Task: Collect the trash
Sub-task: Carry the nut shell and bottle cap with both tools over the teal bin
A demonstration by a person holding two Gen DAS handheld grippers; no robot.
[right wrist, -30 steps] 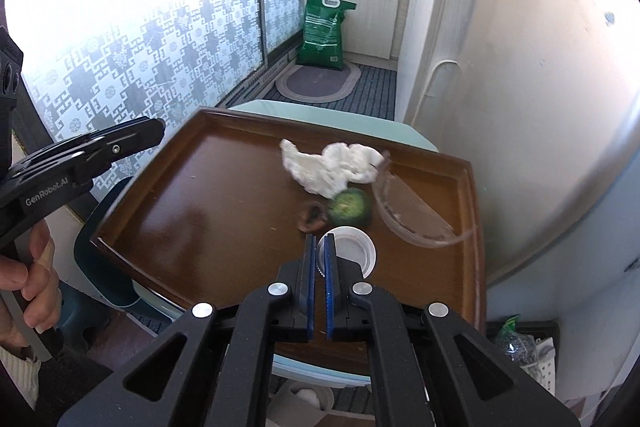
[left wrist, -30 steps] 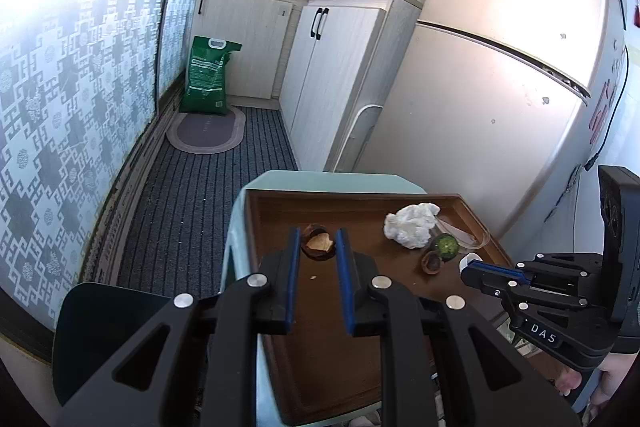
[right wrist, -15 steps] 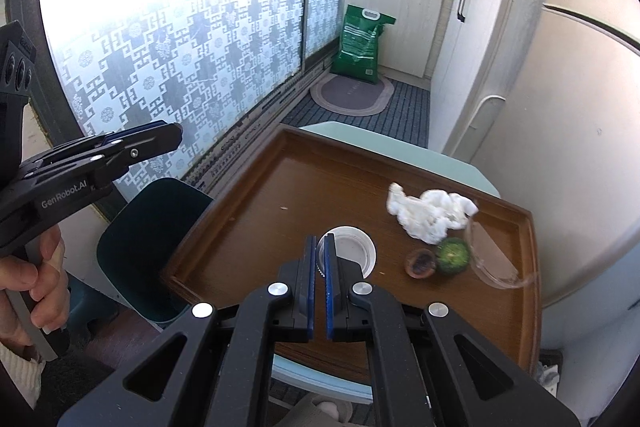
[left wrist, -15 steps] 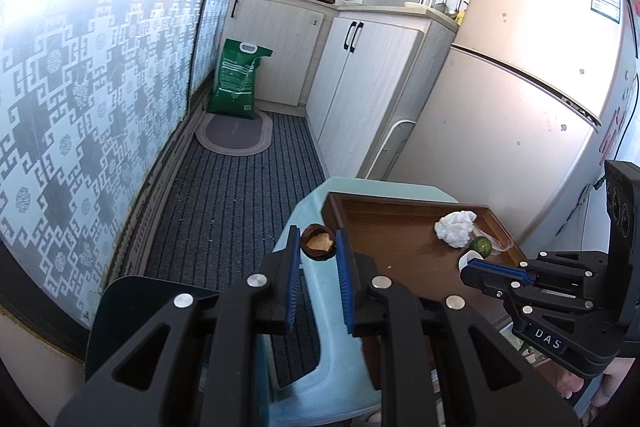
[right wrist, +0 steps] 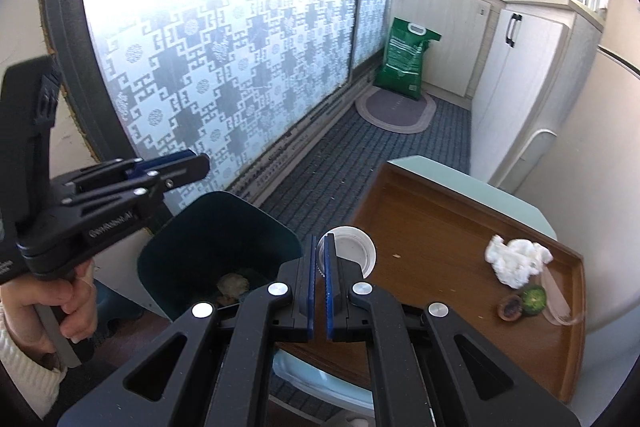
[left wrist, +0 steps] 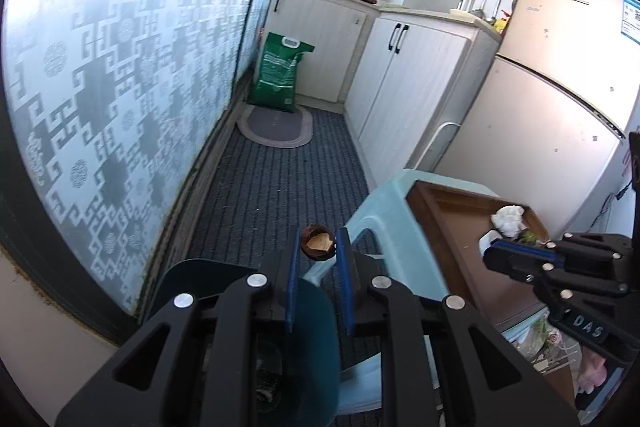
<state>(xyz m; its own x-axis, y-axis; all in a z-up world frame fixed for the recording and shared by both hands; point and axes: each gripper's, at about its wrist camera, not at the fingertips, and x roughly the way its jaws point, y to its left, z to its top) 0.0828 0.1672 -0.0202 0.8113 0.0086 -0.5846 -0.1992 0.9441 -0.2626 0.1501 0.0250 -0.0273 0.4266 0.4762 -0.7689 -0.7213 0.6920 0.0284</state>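
Note:
My left gripper [left wrist: 318, 251] is shut on a brown fruit shell half [left wrist: 318, 247] and holds it off the tray's left side, above the dark teal bin [left wrist: 304, 339]. My right gripper [right wrist: 319, 255] is shut on the rim of a white round lid [right wrist: 352, 251] and holds it above the tray's left end, beside the bin [right wrist: 216, 247], which has scraps in its bottom. On the brown tray [right wrist: 432, 227] lie a crumpled white tissue [right wrist: 516, 259], a green fruit half [right wrist: 534, 299], a dark shell half [right wrist: 510, 307] and a clear plastic piece [right wrist: 558, 301].
The tray rests on a pale blue plastic stool [left wrist: 384, 227]. A patterned frosted window [right wrist: 224, 67] runs along the left, white cabinets [left wrist: 416, 79] and a fridge [left wrist: 552, 107] on the right. A green sack [left wrist: 280, 73] and an oval mat [left wrist: 276, 127] lie on the striped floor.
Both grippers moved left off the tray toward the bin, each keeping its load. The bin now lies under the left gripper and in front of the right one.

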